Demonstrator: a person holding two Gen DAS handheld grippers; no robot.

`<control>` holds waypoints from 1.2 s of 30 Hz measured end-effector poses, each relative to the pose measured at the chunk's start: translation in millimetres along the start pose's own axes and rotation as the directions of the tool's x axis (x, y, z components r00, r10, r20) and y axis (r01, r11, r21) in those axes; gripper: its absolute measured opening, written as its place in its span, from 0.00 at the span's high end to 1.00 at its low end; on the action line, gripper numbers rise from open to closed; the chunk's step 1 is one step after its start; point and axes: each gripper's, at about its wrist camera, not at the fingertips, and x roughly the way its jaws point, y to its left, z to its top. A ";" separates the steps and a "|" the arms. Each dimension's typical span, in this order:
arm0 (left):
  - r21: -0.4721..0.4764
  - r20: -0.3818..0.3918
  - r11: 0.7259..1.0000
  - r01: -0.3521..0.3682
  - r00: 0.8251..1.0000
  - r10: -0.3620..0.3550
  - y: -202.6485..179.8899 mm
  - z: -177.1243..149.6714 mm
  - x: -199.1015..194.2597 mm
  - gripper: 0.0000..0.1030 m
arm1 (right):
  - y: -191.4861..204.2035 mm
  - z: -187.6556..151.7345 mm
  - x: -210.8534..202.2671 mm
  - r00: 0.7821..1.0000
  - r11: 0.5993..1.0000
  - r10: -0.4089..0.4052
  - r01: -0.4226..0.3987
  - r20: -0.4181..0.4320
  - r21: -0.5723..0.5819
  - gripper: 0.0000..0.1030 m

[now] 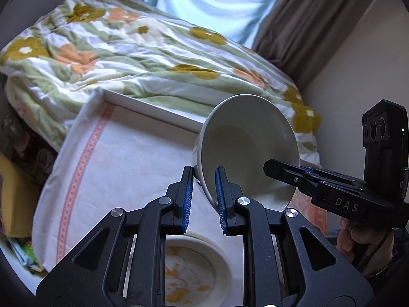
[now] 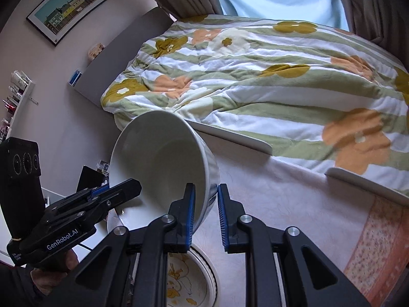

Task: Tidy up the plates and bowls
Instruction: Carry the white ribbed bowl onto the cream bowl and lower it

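A white bowl (image 1: 245, 148) is held tilted in the air above the cloth-covered table, its inside facing the cameras. My left gripper (image 1: 203, 197) is shut on the bowl's rim, one pad inside and one outside. My right gripper (image 2: 205, 212) is shut on the opposite rim of the same bowl (image 2: 158, 158). Each gripper shows in the other's view, the right one (image 1: 286, 171) and the left one (image 2: 120, 189). A plate with a yellow flower pattern (image 1: 189, 278) lies on the table below the grippers; it also shows in the right wrist view (image 2: 184, 284).
The table carries a white cloth with a pink border (image 1: 84, 158) and has a raised white edge (image 1: 153, 107). A bed with a floral duvet (image 2: 255, 76) lies right behind it. Curtains (image 1: 301, 20) and a wall stand beyond.
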 end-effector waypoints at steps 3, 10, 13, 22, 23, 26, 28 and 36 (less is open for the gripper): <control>0.052 -0.007 0.998 0.030 1.000 -0.030 -32.9 -16.7 -6.9 0.85 | -15.7 -25.8 -30.5 0.999 0.999 -0.023 0.021 0.033 0.039 0.84; 0.163 -0.037 0.982 0.097 0.995 -0.092 -107.4 -57.0 -16.1 0.85 | -47.2 -86.7 -91.0 0.992 0.989 -0.089 0.078 0.087 0.128 0.84; 0.202 -0.052 0.972 0.121 0.992 -0.113 -134.8 -75.2 -18.6 0.85 | -61.0 -111.8 -115.0 0.987 0.981 -0.118 0.099 0.109 0.166 0.84; 0.309 -0.171 0.931 0.193 0.974 -0.146 -198.0 -126.1 -0.8 0.85 | -90.7 -172.6 -154.7 0.970 0.942 -0.208 0.164 0.127 0.291 0.84; 0.318 -0.184 0.927 0.199 0.972 -0.145 -202.6 -129.2 2.6 0.85 | -94.0 -177.1 -155.9 0.968 0.938 -0.217 0.171 0.126 0.303 0.84; 0.341 -0.238 0.916 0.213 0.962 -0.135 -210.6 -138.4 18.4 0.85 | -103.3 -191.1 -156.6 0.963 0.916 -0.245 0.190 0.116 0.353 0.84; 0.356 -0.271 0.910 0.214 0.955 -0.119 -214.4 -147.2 28.7 0.86 | -110.5 -201.7 -155.0 0.961 0.902 -0.256 0.199 0.104 0.383 0.84; 0.400 -0.373 0.895 0.200 0.927 -0.041 -211.6 -166.4 76.9 0.90 | -130.7 -231.0 -134.4 0.962 0.852 -0.269 0.218 0.042 0.476 0.84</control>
